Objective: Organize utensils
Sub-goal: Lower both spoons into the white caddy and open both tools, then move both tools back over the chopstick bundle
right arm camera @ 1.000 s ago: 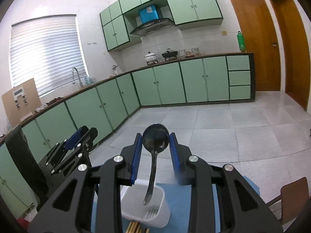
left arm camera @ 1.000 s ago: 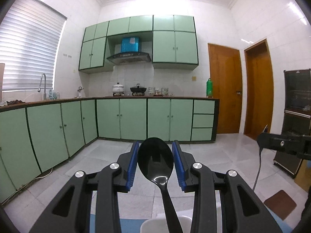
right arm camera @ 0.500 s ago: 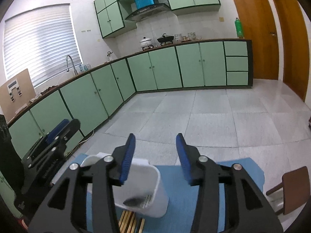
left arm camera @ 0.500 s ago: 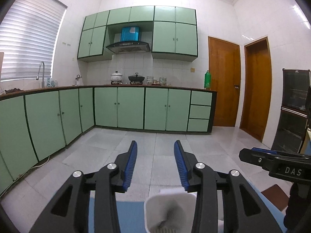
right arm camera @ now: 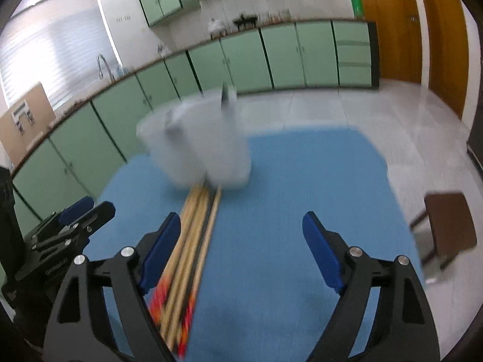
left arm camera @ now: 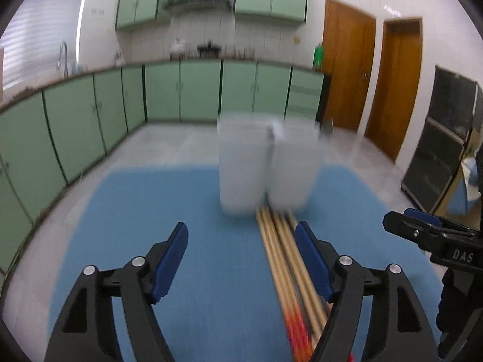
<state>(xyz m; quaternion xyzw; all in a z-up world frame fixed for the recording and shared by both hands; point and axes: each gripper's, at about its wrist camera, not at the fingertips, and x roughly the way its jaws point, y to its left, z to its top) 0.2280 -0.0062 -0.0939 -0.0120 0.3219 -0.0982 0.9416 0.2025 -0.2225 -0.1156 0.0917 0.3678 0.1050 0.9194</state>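
Note:
A white two-compartment utensil holder [left arm camera: 265, 169] [right arm camera: 199, 144] stands on a blue mat [left arm camera: 135, 217] [right arm camera: 295, 187], blurred by motion. A dark handle tip [right arm camera: 225, 96] sticks up from it. Several wooden chopsticks [left arm camera: 280, 259] [right arm camera: 193, 241] with red-orange ends lie on the mat in front of the holder. My left gripper [left arm camera: 240, 232] hangs over the mat, jaws opening, nothing gripped; the chopsticks run below its right finger. My right gripper [right arm camera: 241, 220] is also opening and empty, with the chopsticks beside its left finger. Each gripper shows in the other's view: the right gripper [left arm camera: 422, 232], the left gripper [right arm camera: 78, 214].
Green base cabinets [left arm camera: 75, 126] line the back and left walls under a counter with a sink. Two wooden doors [left arm camera: 347, 72] are at the right, a dark cabinet [left arm camera: 446, 138] beside them. A brown stool [right arm camera: 449, 226] stands right of the mat on the tiled floor.
Both grippers let go of the black spoon and ladle over the holder, opened wider, and tipped down toward the mat. The chopsticks came into view.

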